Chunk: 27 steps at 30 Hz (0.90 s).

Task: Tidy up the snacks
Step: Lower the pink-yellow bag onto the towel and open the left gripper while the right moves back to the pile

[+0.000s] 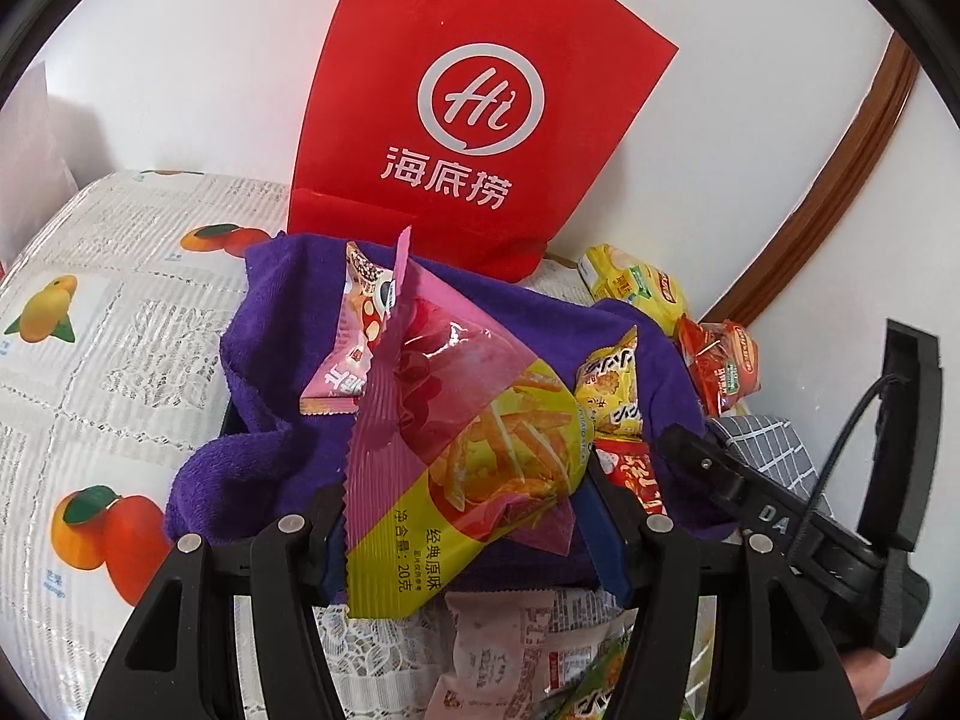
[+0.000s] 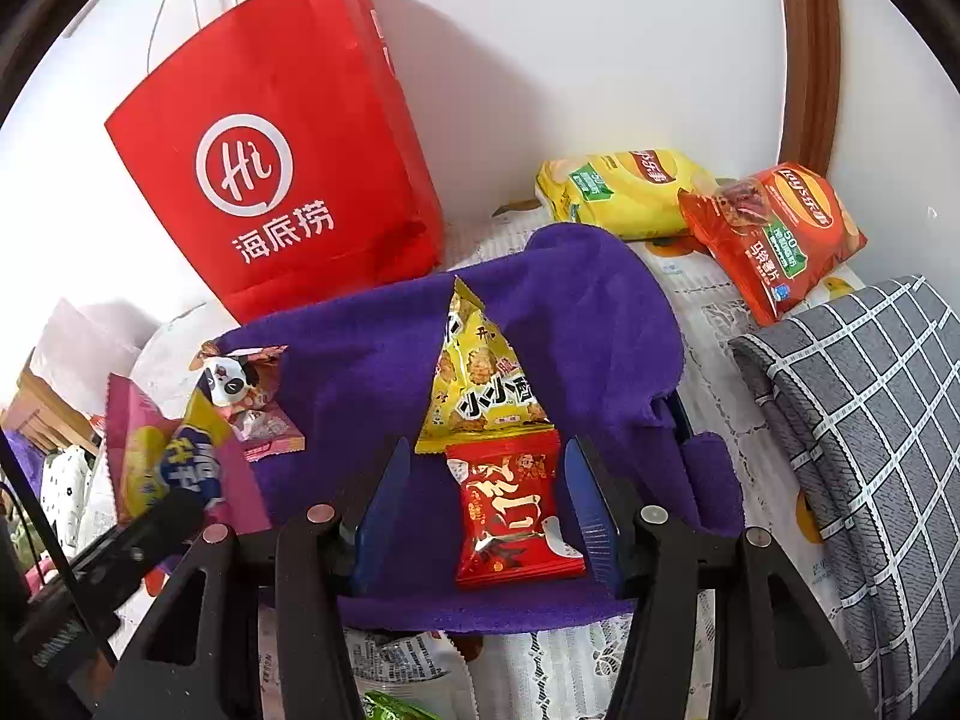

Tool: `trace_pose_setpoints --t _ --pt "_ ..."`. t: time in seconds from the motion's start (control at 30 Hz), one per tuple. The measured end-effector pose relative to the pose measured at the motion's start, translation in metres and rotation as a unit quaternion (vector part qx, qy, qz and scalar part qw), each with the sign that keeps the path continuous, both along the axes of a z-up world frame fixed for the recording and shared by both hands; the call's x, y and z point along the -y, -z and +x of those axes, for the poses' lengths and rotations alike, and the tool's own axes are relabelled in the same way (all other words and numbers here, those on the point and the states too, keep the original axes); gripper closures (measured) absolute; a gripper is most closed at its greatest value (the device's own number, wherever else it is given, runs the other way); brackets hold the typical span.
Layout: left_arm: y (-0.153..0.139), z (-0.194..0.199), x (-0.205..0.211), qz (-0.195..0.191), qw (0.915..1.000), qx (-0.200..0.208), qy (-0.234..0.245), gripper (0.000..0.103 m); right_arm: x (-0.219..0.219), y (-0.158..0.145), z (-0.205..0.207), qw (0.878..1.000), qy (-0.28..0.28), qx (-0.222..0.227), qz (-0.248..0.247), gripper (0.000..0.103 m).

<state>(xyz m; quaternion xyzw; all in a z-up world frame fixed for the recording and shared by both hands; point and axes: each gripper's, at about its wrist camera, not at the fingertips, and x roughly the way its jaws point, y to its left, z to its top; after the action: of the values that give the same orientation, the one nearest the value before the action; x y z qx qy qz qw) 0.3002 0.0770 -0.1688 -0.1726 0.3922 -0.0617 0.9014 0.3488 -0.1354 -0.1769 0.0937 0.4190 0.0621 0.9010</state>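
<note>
A pink-and-yellow fries packet (image 1: 462, 438) stands tilted above the purple cloth (image 1: 282, 462), a pink packet (image 1: 354, 336) at its 11 o'clock. A small red packet (image 2: 516, 516) lies flat on the cloth, a yellow packet (image 2: 480, 384) touching it at 12 o'clock. Yellow (image 2: 624, 192) and orange (image 2: 774, 234) chip bags lie at 1 o'clock, touching.

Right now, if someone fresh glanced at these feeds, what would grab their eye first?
The big red paper bag standing against the white wall at the back, just behind the purple towel where small snack packs lie. Next, the pink-and-yellow fries packet filling the left view, between the left gripper jaws. In the right view, a small red packet lies on the towel between the open right gripper jaws.
</note>
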Motion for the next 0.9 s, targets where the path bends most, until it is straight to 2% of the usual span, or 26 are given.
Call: trace_pose_setpoints --t 0.2,0.43,0.57,0.9 --pt "0.008 0.007 0.004 0.015 0.9997 -0.019 -0.001 0.042 -0.006 -0.002 -0.003 1.000 -0.007 0.004 -0.004 0.049" --pt "0.013 0.010 -0.005 -0.013 0.9986 -0.051 -0.003 0.039 -0.008 0.001 -0.001 1.000 -0.008 0.001 -0.010 0.049" --pt "0.003 0.004 -0.007 -0.010 0.9995 -0.030 -0.010 0.020 -0.008 0.002 0.000 1.000 -0.006 0.000 -0.012 0.049" --pt "-0.008 -0.003 -0.015 -0.032 0.9993 -0.015 -0.012 0.019 -0.011 -0.005 -0.006 0.999 -0.010 0.031 -0.014 0.049"
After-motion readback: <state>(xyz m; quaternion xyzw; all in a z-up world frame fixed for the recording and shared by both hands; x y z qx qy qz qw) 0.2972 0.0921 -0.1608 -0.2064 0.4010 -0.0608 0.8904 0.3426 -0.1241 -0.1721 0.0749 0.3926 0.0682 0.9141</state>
